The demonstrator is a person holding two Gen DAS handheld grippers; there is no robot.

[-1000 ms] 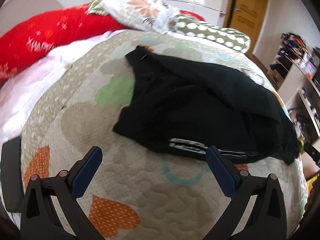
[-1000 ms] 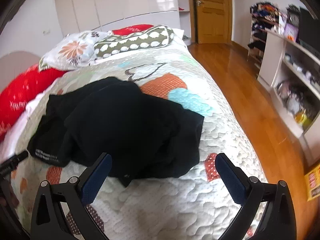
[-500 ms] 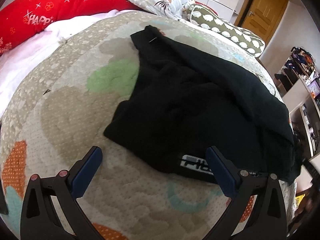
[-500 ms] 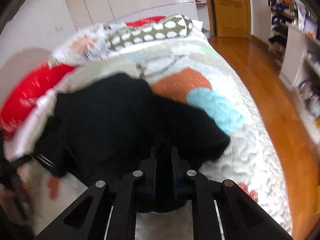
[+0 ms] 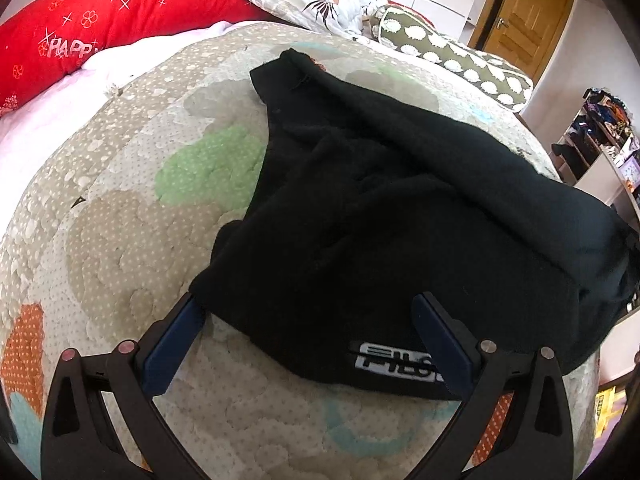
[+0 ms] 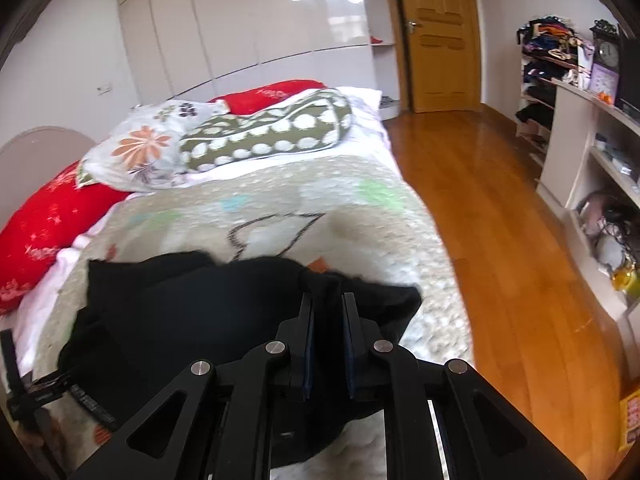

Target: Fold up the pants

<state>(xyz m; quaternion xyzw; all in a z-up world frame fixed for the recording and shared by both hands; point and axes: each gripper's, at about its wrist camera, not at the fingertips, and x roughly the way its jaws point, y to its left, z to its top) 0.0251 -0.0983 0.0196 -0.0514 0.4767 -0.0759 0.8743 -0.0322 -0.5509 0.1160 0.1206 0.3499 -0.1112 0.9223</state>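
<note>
My right gripper (image 6: 326, 300) fingers pinch the crumpled black fabric pants (image 5: 400, 220) low in frame, left gripper (image 5: 308, 312) fingers gaping over the waistband; the bunched cloth may slip free.

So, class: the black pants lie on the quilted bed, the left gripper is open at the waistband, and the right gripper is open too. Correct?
No. The right gripper is shut on the black pants, as the right wrist view shows. The left gripper is open.

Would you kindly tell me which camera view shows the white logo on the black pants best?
The left wrist view: the white logo sits sharp and close on the black pants, partly hidden behind one of the left gripper fingers. The right wrist view shows it only as a small, unreadable strip at the lower left.
</note>
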